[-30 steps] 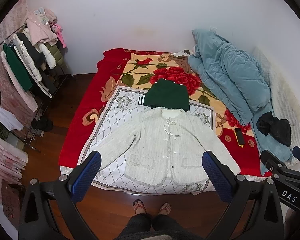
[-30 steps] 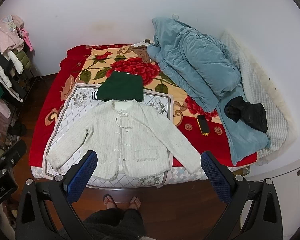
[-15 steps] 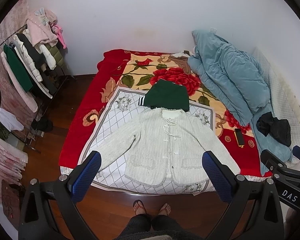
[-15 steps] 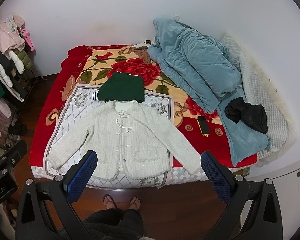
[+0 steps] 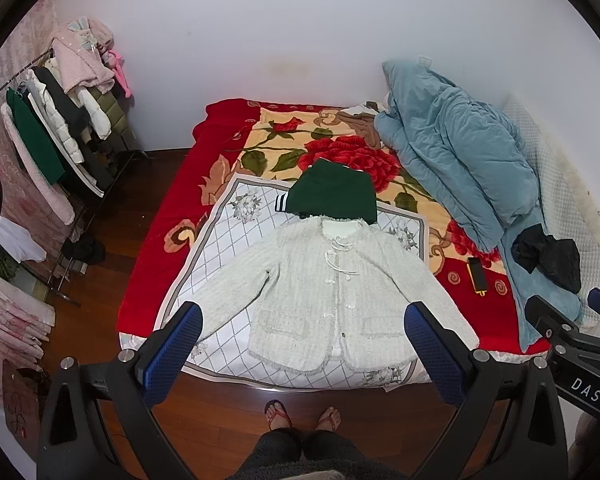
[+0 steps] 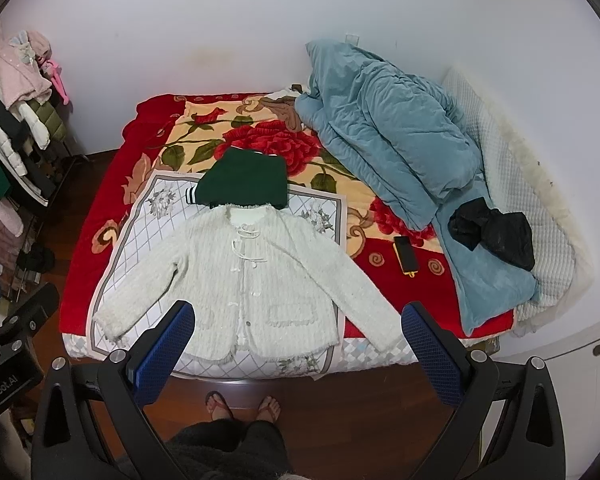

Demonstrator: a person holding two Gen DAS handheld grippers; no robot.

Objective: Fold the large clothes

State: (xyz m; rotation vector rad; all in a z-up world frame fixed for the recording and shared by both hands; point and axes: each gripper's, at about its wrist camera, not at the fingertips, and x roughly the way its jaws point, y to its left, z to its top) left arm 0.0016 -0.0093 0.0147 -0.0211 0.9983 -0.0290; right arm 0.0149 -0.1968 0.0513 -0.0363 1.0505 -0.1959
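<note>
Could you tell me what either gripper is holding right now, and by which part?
Nothing is held: the left gripper and right gripper are both open above the white cardigan.

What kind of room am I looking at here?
Most likely a bedroom in a home. A bed with a rose-patterned blanket fills the room, a blue quilt is heaped on it, and a clothes rack stands by the wall.

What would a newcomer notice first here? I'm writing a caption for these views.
A fuzzy white button-front jacket lies spread flat, sleeves out, at the bed's near edge. A folded dark green garment sits just beyond its collar, and a rumpled blue quilt is heaped along the right side.
</note>
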